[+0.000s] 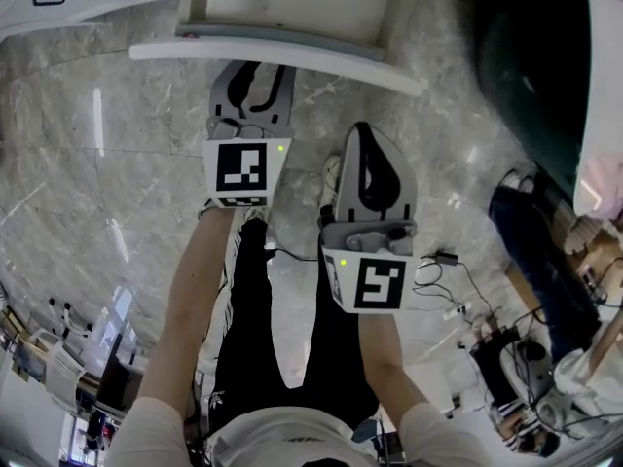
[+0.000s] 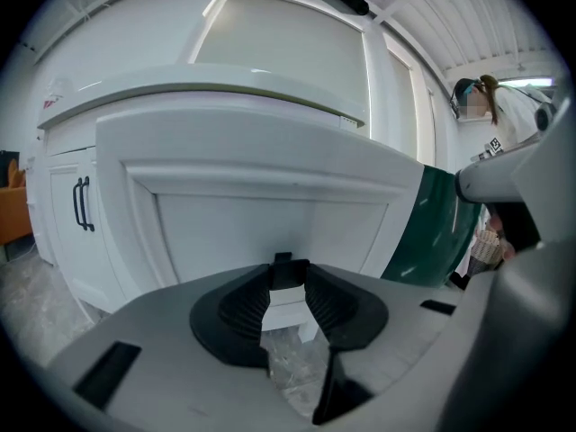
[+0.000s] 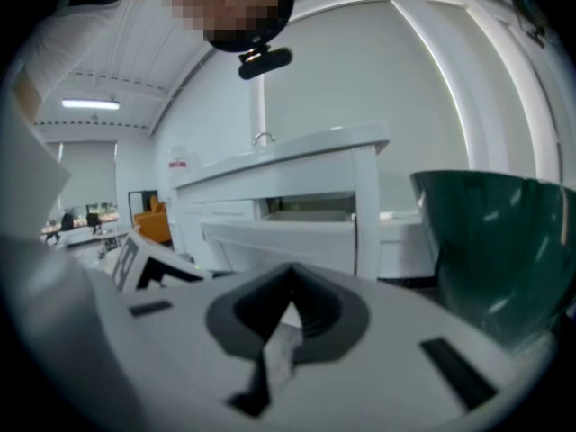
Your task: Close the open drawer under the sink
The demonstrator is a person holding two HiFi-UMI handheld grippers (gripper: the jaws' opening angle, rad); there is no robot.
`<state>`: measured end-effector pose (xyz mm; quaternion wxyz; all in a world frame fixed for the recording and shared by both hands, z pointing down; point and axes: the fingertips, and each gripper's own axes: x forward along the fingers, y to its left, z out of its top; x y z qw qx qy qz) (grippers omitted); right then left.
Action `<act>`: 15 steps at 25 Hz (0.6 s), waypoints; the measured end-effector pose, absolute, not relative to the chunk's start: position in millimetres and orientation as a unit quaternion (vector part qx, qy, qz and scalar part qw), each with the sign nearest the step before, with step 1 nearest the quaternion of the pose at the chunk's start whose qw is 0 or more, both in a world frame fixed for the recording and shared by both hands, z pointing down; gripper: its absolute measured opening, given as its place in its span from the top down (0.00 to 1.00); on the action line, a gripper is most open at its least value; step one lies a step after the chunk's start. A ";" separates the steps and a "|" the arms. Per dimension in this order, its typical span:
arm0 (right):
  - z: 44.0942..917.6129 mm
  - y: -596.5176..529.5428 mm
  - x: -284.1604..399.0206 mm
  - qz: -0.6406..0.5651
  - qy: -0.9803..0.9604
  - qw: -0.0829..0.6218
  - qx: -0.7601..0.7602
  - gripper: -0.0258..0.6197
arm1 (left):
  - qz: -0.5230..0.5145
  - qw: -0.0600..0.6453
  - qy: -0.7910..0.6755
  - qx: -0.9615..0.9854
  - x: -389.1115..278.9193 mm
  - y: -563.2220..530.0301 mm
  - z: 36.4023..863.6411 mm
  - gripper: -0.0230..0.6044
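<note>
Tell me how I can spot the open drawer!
Find the white sink cabinet that stands next to a dark green container. Right under its countertop is the drawer, with a plain white framed front. It sticks far out into the room, while the cabinet doors to its left lie flat and shut, with black handles.

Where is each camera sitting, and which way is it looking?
Head view: on the person's head, looking steeply down at the left gripper, right gripper, arms and legs.
Left gripper view: on the left gripper, facing the drawer front; its own jaws show.
Right gripper view: on the right gripper, facing the drawer obliquely; its own jaws show.
Shared: both gripper views show the drawer and the green tub.
</note>
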<state>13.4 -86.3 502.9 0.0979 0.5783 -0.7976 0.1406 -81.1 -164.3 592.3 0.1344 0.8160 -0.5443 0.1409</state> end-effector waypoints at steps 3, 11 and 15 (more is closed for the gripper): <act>503.0 -86.6 12.9 0.137 -0.803 0.104 0.571 0.91 | 0.133 0.126 -0.547 0.817 -80.8 -165.6 582.5 0.75; 487.3 -95.0 14.1 0.135 -0.803 0.094 0.573 0.91 | 0.153 0.111 -0.546 0.816 -79.1 -166.5 562.9 0.74; 482.6 -98.7 17.0 0.130 -0.804 0.093 0.572 0.91 | 0.164 0.118 -0.550 0.810 -79.4 -166.1 560.1 0.74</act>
